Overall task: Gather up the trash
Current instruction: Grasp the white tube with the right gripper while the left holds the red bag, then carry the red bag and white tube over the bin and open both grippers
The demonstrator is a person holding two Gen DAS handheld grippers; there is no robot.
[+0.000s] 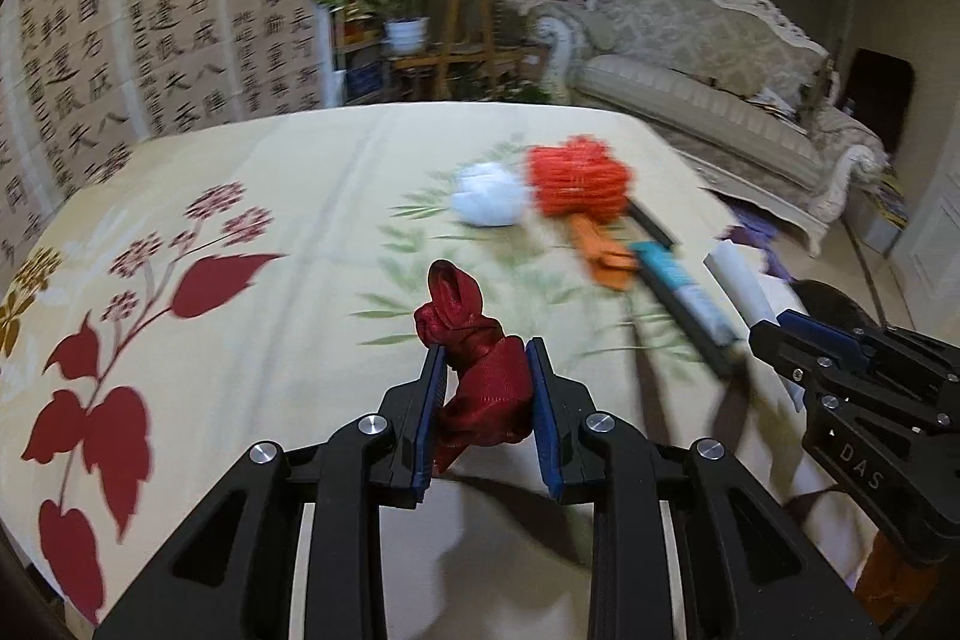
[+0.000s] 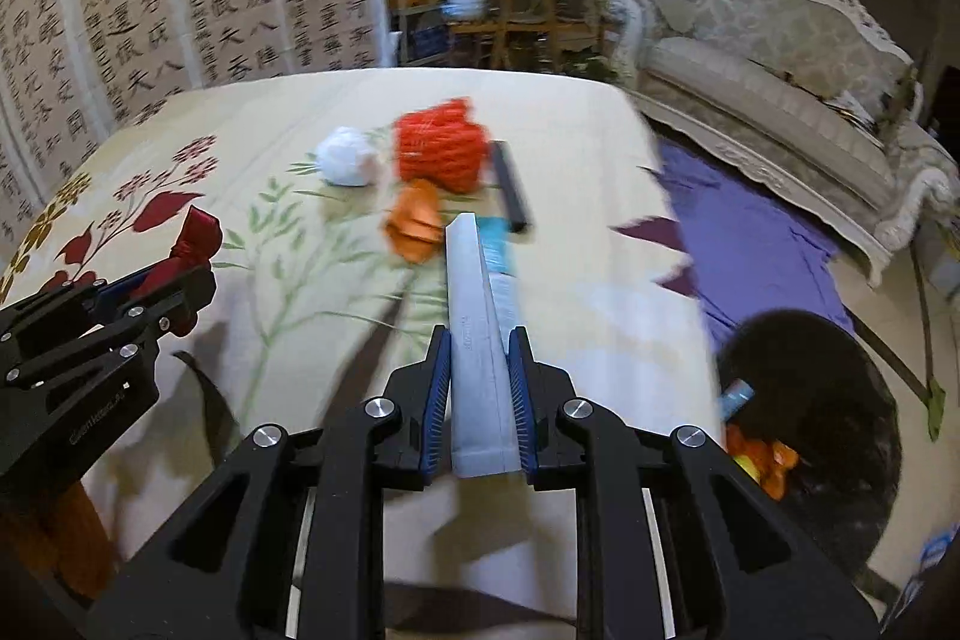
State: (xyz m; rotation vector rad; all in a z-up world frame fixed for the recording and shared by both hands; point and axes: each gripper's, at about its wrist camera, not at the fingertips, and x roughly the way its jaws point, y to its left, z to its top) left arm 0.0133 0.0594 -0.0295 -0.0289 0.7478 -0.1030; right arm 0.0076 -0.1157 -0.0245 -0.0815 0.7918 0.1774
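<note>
Left claw (image 1: 486, 388) pinches a soft crumpled dark-red satin cloth wad (image 1: 480, 370) mid-bundle; light, squashy, slippery. Right claw (image 2: 480, 388) clamps a stiff flat pale-grey tube (image 2: 477, 340) near its tail end; light, likely levers.

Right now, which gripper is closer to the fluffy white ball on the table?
Left. The left gripper sits near the table's middle, below the white ball; the right gripper hangs off by the table's right edge.

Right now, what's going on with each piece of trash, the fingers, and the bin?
Left gripper: shut on red cloth.
Red cloth: bunched, lifted.
Right gripper: shut on white box.
White box: held, pointing forward.
White ball: lying on table.
Orange net: lying on table.
Black bin: open, some trash inside.
</note>
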